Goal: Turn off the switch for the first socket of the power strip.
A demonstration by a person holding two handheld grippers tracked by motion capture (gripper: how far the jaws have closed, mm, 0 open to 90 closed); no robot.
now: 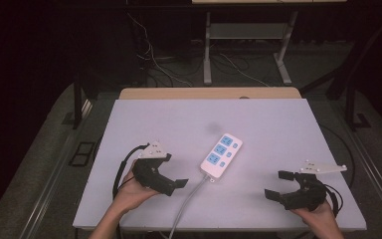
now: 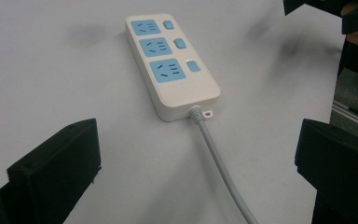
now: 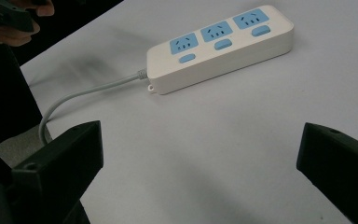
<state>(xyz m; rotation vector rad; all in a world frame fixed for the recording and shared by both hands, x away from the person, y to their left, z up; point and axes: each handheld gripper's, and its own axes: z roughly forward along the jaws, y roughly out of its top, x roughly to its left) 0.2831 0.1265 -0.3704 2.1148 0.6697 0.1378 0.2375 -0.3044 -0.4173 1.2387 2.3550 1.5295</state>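
A white power strip [image 1: 222, 155] with three blue sockets and three blue switches lies flat near the middle of the white table top [image 1: 179, 119]. Its grey cable [image 1: 189, 196] runs off the near edge. My left gripper [image 1: 174, 171] hovers just left of the strip's cable end, open and holding nothing. In the left gripper view the strip [image 2: 172, 65] and its cable [image 2: 219, 163] lie ahead of the open left gripper [image 2: 196, 140]. My right gripper [image 1: 277, 184] is at the near right, open and apart from the strip. In the right gripper view the strip [image 3: 221, 42] lies beyond the right gripper [image 3: 200, 140].
A wooden table edge [image 1: 209, 93] shows behind the white top. Beyond it on the floor stand the legs of a desk [image 1: 208, 50] among loose cables [image 1: 154, 59]. The far half of the white top is bare.
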